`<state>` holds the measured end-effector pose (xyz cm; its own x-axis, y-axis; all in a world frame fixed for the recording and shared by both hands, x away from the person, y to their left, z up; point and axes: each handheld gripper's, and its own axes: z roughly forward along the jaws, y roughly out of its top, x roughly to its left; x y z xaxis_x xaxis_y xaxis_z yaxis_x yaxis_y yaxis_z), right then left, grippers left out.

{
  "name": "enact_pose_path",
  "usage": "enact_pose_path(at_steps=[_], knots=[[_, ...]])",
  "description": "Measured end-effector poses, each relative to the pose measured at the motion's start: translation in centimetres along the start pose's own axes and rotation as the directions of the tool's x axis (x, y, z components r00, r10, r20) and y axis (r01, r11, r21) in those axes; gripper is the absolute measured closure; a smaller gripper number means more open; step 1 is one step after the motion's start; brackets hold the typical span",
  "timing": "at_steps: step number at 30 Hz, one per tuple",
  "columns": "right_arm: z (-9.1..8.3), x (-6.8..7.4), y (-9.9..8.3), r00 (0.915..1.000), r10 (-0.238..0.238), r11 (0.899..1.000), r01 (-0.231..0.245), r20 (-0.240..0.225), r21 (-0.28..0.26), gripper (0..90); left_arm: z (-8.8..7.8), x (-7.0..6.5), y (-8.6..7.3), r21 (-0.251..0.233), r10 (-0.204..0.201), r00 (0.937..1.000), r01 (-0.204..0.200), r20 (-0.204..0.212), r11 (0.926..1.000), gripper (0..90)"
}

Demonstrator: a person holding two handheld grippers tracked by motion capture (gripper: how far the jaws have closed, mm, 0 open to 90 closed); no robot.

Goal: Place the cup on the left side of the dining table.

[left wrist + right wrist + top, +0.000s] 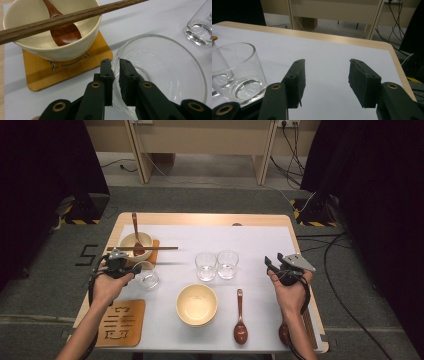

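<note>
My left gripper [136, 268] [115, 62] is shut on the near rim of a clear glass [149, 277] [162, 65], one pad inside the wall and one outside. The glass stands at the table's left, just right of a cream bowl [136, 241] [62, 51] on an orange coaster [42, 72]. That bowl holds a brown spoon [65, 33], and chopsticks [150, 248] [62, 20] lie across its rim. My right gripper [272, 262] [327, 62] hovers open over the white mat at the right, with nothing between its jaws.
Two clear glasses [205, 266] [227, 264] stand mid-table; one glass [239, 72] is left of my right jaws. An empty cream bowl [197, 304] sits front centre, a brown spoon [240, 320] to its right. A wooden cut-out coaster [121, 322] lies front left.
</note>
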<state>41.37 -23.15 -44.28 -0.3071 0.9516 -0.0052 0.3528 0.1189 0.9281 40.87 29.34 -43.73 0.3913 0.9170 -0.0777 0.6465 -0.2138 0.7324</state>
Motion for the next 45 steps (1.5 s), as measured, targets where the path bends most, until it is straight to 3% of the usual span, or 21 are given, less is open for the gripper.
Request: enact_pose_path(at_steps=[16,25,34,45], knots=[[0.0,-0.1,0.0,1.0000,0.002,1.000,-0.002,0.000,-0.007,47.9,0.9,0.2,0.6,-0.003,-0.044,0.9989,0.044,0.018,0.9990,79.2],[0.0,0.0,0.0,1.0000,0.002,1.000,-0.002,0.000,0.000,47.8,0.8,0.2,0.6,-0.023,-0.041,0.9991,0.042,0.010,0.9989,76.6],[0.0,0.0,-0.1,1.0000,0.006,1.000,-0.006,-0.001,0.002,47.7,-0.1,0.2,0.9,-0.066,-0.025,0.9994,0.023,-0.026,0.9976,63.8],[0.0,0.0,0.0,1.0000,0.004,1.000,-0.004,-0.001,0.003,47.8,-2.5,0.3,1.3,-0.146,-0.029,0.9980,0.020,-0.057,0.9891,49.5]])
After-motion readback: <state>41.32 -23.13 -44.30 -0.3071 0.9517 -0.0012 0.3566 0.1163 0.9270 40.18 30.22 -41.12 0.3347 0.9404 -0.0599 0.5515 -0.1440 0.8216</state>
